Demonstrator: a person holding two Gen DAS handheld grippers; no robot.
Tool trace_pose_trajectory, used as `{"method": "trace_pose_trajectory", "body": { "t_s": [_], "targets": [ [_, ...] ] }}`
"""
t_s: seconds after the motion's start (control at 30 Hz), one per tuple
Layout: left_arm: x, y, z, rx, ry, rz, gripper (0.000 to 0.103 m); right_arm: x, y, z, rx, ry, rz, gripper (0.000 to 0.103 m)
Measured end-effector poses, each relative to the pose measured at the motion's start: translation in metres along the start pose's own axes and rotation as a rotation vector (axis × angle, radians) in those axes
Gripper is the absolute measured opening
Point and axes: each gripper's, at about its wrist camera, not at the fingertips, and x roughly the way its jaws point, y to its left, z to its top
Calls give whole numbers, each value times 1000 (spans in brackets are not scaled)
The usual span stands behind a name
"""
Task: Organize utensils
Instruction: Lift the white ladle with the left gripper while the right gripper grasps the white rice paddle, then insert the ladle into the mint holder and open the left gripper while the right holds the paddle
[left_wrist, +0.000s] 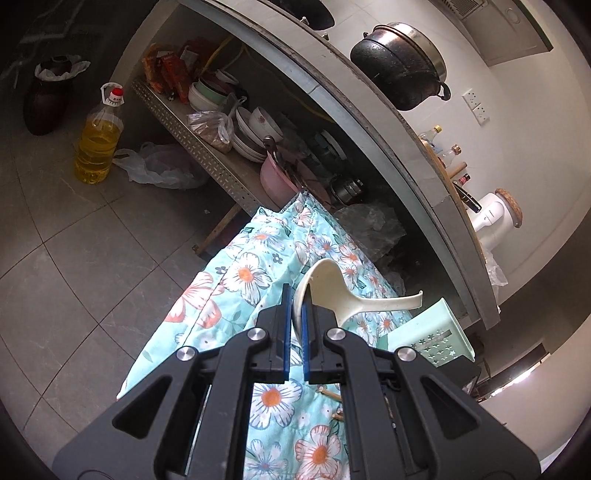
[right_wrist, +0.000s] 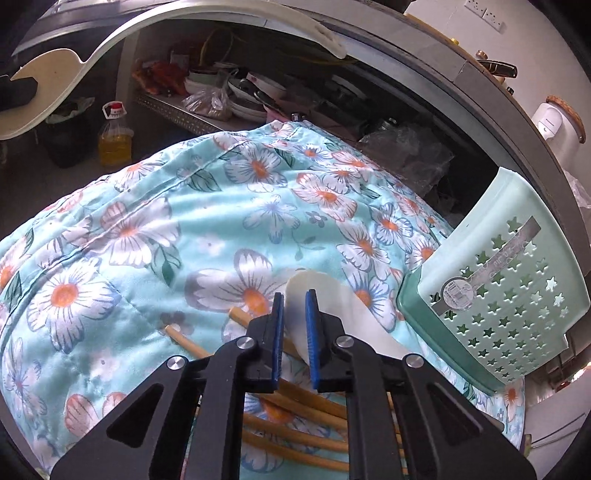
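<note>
My left gripper (left_wrist: 295, 299) is shut on the bowl rim of a cream plastic ladle (left_wrist: 354, 295), held above the floral cloth (left_wrist: 236, 280) with its handle pointing right. The same ladle (right_wrist: 55, 92) arcs across the top left of the right wrist view. My right gripper (right_wrist: 294, 299) is low over the cloth, its blue pads closed on a white spoon (right_wrist: 317, 291) whose handle runs back to the right. Several bamboo chopsticks (right_wrist: 295, 406) lie on the cloth under this gripper. A mint-green basket (right_wrist: 498, 277) with star holes stands tilted at the right.
Beyond the cloth is an open shelf (left_wrist: 207, 155) with stacked bowls, a pink pot (left_wrist: 277, 177) and bags. An oil bottle (left_wrist: 98, 147) and a dark bin (left_wrist: 48, 99) stand on the tiled floor. On the counter above are a black pot (left_wrist: 402, 66) and a white jar (left_wrist: 491, 218).
</note>
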Motion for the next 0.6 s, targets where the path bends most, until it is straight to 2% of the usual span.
{"method": "trace_pose_trajectory", "body": {
  "t_s": [0.3, 0.43, 0.6],
  "targets": [
    [-1, -9, 3, 29, -19, 17, 3, -36, -24, 7, 61, -112, 21, 5],
    [-1, -17, 8, 45, -29, 14, 3, -65, -56, 9, 148, -173, 92, 4],
    [1, -43, 13, 114, -51, -14, 3, -97, -107, 3, 257, -229, 127, 2]
  ]
}}
